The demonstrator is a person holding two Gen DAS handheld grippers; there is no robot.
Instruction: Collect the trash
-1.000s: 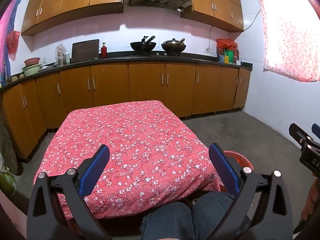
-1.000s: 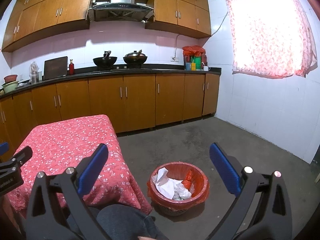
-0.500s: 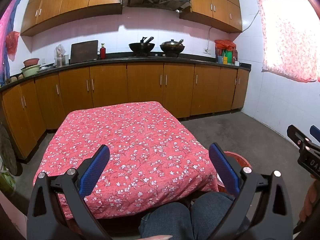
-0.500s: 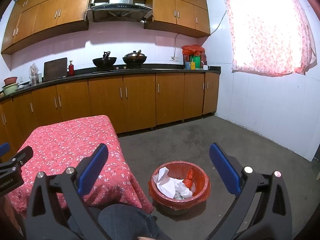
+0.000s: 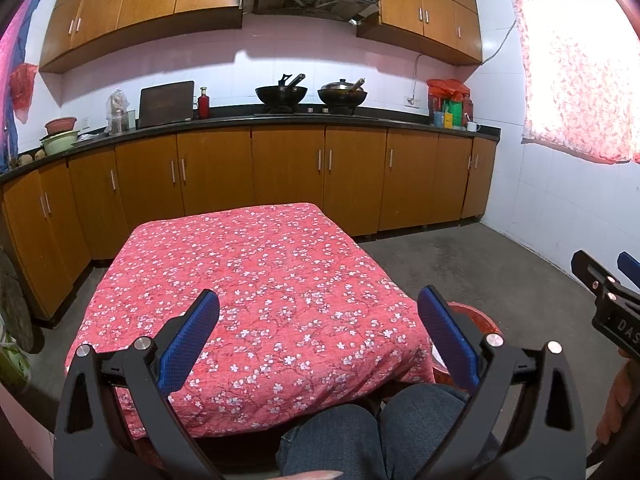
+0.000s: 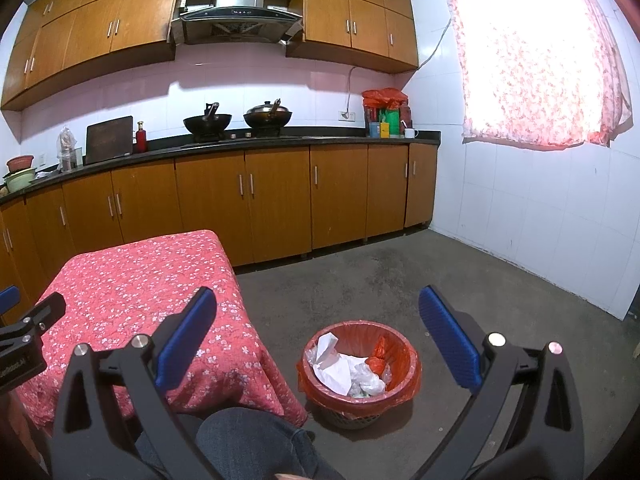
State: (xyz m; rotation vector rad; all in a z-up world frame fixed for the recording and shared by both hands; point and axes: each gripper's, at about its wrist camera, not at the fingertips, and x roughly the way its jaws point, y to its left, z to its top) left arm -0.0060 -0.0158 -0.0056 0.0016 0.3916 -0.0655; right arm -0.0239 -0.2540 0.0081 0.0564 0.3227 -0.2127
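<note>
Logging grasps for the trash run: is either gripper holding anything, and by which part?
Nothing is held. The left gripper and the right gripper are both open with nothing between their fingers.

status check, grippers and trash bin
Left gripper open, empty. Right gripper open, empty. Trash bin on floor beside table, holds paper. Nothing blocking.

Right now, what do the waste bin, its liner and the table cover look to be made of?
Waste bin: seemingly woven wicker or plastic, with an open lattice showing at its base. Liner: thin glossy orange-red plastic, translucent and crinkled over the rim. Table cover: soft matte fabric, red with white blossom print, possibly quilted, draping in rounded folds at the corners.
</note>
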